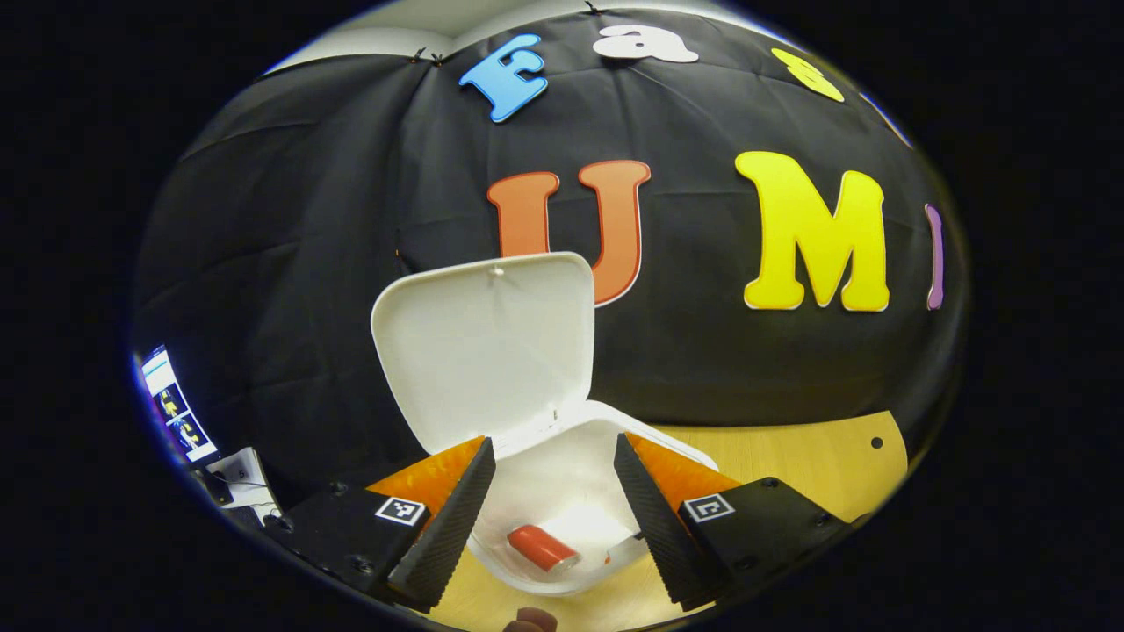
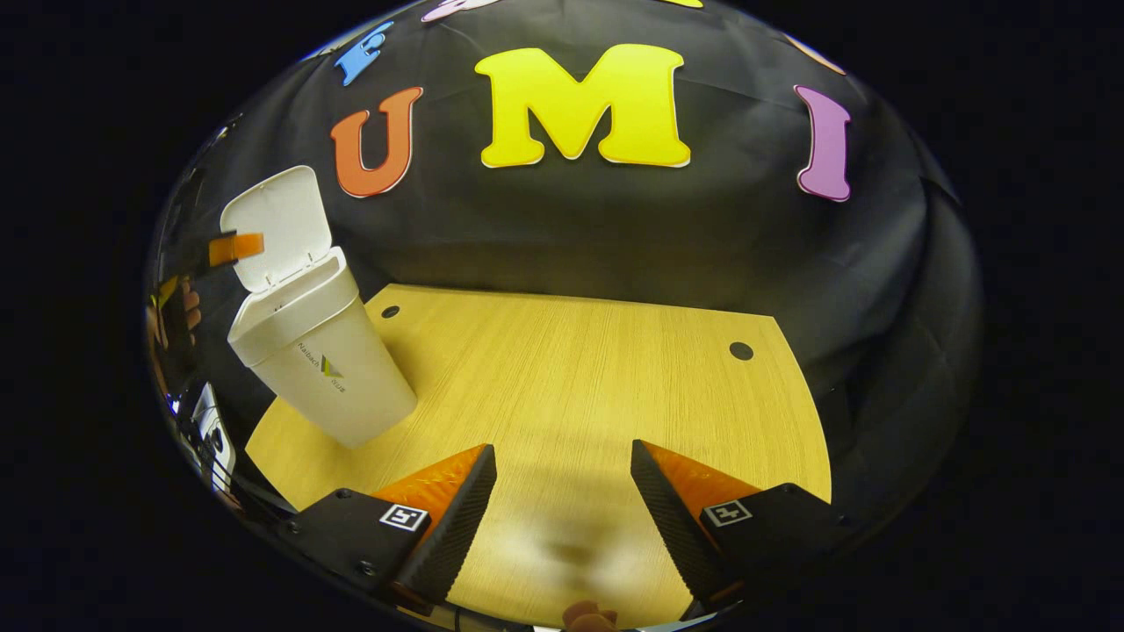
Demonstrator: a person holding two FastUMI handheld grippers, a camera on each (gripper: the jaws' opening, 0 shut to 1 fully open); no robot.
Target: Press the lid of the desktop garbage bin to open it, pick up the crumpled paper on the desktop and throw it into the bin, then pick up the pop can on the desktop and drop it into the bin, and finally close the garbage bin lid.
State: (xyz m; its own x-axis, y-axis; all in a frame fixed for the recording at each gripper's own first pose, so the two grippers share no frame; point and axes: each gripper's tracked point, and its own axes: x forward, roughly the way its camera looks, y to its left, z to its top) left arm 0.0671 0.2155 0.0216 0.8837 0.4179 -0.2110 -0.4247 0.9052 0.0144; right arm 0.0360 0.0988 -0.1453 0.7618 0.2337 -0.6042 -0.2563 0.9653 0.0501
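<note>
- My left hand-held gripper (image 1: 555,509) hangs released over the open bin (image 1: 562,491); the pop can (image 1: 543,547) lies inside, at 6 o'clock.
- Judging the lid (image 1: 487,347) step is next, I'd press its top edge forward and down gently.
- My right hand-held gripper (image 2: 562,509) is released above the bare wooden counter (image 2: 597,377); the bin sits at 9 o'clock, near the edge.

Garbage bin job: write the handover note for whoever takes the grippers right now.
Left gripper: open, empty, poised over the open garbage bin.
Right gripper: open, empty, over bare desktop.
Lid stands upright. Pop can lies inside the bin; something white beside it is probably the crumpled paper, hard to confirm.
Done: lid opened, can dropped in, paper apparently too.
Left: close the lid.
</note>
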